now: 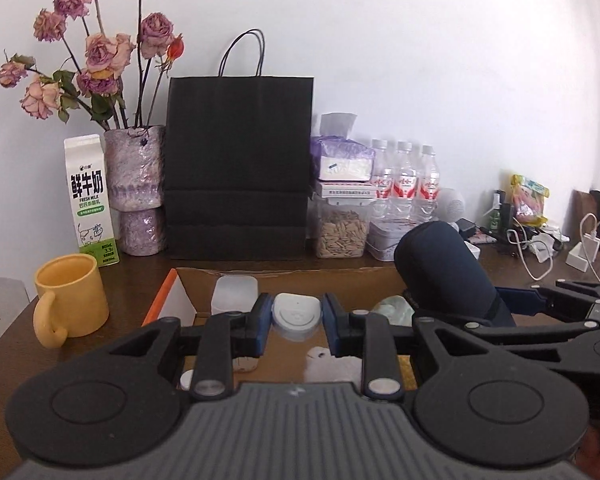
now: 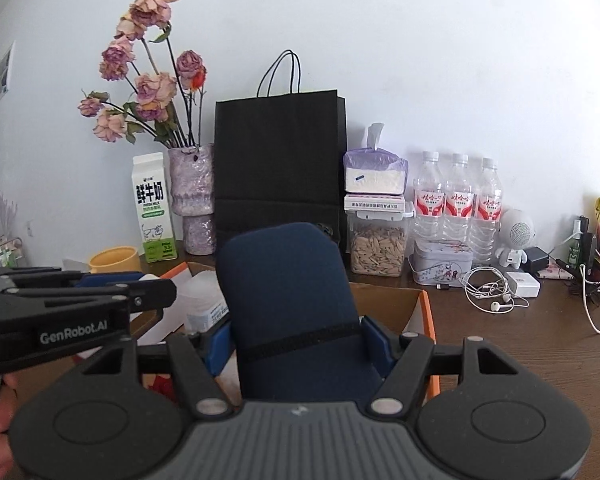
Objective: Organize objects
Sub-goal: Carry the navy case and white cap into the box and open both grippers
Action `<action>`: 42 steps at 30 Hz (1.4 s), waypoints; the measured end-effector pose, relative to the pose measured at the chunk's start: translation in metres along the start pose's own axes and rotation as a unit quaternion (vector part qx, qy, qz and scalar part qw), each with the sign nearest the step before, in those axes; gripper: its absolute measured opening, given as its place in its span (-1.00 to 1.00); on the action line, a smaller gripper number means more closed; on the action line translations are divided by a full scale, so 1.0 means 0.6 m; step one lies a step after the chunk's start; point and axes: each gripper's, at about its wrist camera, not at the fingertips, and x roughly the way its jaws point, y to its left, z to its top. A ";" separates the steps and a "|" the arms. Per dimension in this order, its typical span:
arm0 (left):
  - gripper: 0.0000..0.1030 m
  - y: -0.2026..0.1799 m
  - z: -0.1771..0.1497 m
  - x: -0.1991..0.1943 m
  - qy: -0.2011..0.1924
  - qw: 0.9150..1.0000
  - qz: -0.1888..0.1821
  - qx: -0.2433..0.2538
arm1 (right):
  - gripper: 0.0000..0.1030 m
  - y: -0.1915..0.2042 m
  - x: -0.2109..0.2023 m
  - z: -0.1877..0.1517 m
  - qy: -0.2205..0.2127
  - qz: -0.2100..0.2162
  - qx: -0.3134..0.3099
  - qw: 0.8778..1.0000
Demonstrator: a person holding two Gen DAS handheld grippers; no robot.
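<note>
Case [image 2: 292, 312]: navy soft case, clamped upright in the right tool [image 2: 296, 344], hanging over the open box [image 2: 384, 300], which lies at 6 o'clock of the black bag [image 2: 280, 168].
Left tool [image 1: 296, 320]: clenched on a small white lidded pot [image 1: 296, 314], also over the box (pads press its sides).
Right tool: grasping the case low down, across its black band; most of the case stands above the pads.
Risk, tip: the case looks top-heavy in this grip; a quick swing could rock it out of the pads.
Risk, knock: the two tools sit close together, the case just at 3 o'clock of the left one; crossing paths could bump either load loose.
Risk, clutter: the mug [image 1: 70, 294] at 9 o'clock of the box and the jar [image 2: 376, 248] and bottles [image 2: 458, 204] at its 12 to 1 o'clock could be clipped on the way to the worktop [image 2: 520, 344].
Hidden: the box floor is mostly behind both tools; its other contents are hard to name.
Cut off: the case's lower end, behind the tool body.
Unclear: where either thing is meant to go.
</note>
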 end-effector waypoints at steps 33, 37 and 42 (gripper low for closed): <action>1.00 0.018 -0.016 0.028 0.005 0.999 0.045 -0.028 | 0.91 -0.025 0.048 -0.028 0.003 -0.015 0.028 0.999; 1.00 0.018 -0.024 0.005 0.009 0.999 0.042 -0.024 | 0.91 -0.016 0.023 -0.036 -0.003 -0.008 0.017 1.000; 1.00 0.022 -0.040 -0.035 0.016 0.999 0.040 -0.017 | 0.91 0.001 -0.015 -0.051 -0.006 0.008 -0.001 1.000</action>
